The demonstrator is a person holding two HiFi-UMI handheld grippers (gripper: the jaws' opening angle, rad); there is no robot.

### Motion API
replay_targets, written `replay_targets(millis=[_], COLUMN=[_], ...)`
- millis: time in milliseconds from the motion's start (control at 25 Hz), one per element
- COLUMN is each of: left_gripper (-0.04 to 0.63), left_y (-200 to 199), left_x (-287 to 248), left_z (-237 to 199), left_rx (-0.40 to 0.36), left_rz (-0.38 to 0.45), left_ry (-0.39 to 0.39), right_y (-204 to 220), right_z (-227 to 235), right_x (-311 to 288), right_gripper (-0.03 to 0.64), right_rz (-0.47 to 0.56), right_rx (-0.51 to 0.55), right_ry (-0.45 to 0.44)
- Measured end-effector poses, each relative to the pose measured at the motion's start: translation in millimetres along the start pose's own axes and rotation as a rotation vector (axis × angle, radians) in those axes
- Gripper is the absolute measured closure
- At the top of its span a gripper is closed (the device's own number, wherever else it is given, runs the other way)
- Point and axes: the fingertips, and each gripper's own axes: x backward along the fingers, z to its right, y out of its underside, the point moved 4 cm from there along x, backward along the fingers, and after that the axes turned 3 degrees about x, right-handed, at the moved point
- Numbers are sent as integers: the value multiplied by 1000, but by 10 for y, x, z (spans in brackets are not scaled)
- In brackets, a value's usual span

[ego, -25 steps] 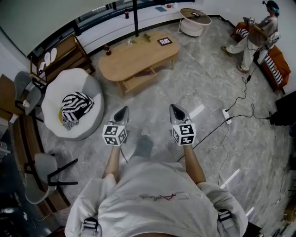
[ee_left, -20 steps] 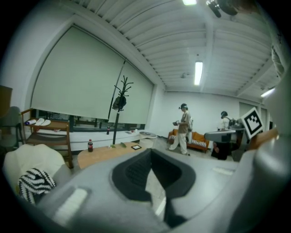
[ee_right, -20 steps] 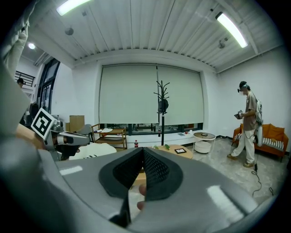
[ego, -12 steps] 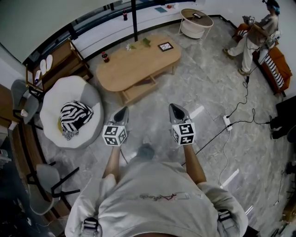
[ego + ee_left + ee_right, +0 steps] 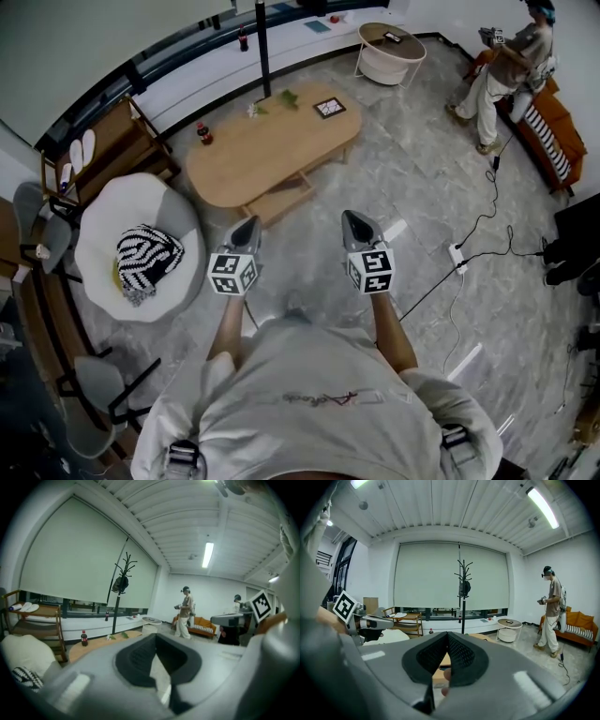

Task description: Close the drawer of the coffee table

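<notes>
two tongs out front in the head view, left gripper [image 5: 249,223] and right gripper [image 5: 354,219] level. the coffee table [image 5: 272,141] sits nearer than a second ago, so they're walking in.

and the drawer?

drawer [image 5: 281,195] looks out on the near side, well apart from both tips.

left gripper view?

jaws pinched together, nothing held, table off left.

right gripper view?

same, closed and empty, table dead ahead. approach only, no contact yet.
</notes>
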Motion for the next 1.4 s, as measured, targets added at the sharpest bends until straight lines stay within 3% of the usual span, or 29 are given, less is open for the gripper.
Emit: replay_targets(millis=[480,960,1400], left_gripper=[597,597,597], left_y=[-239,-121,-286], left_x=[-512,-764,-1339], left_z=[-342,-362,-603], left_rx=[-12,-9,-13], left_rz=[14,-17,-23], left_ry=[20,37,-11], right_y=[-156,-14,-142], right_z=[214,342,808], right_x=[-526,-682,-1315], right_gripper=[611,611,611], right_rz=[3,-20,-3], right_rx=[17,9,9], right_ry=[21,19,-18])
